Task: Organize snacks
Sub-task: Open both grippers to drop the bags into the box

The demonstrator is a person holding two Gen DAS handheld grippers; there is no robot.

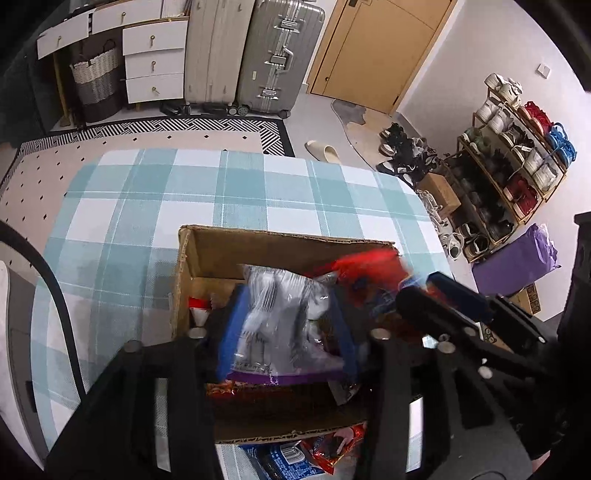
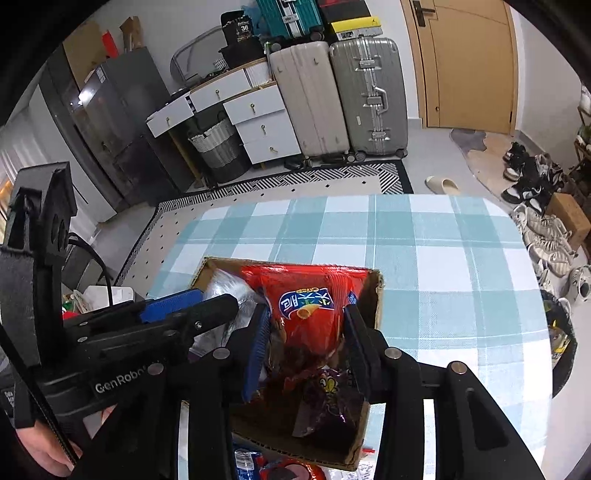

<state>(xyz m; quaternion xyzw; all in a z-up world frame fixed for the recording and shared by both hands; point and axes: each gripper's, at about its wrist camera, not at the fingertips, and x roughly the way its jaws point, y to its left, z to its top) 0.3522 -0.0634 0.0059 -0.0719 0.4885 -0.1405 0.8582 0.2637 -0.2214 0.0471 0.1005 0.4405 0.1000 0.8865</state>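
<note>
Left gripper (image 1: 288, 325) jaws parted around silver packet (image 1: 280, 306), right gripper (image 2: 304, 339) loose beside red bag (image 2: 310, 295), cardboard box (image 1: 280, 243)

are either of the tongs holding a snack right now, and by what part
Cannot be told: silver bag sits between left tongs, red chip bag between right tongs.

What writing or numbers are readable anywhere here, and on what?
"GenRobo", cut off: left gripper's black body.
"CRISP", upside down: red snack bag in the cardboard box.
"36": black box on the drawers.
Chinese characters on the red bag, blue packet's print: unreadable.
</note>
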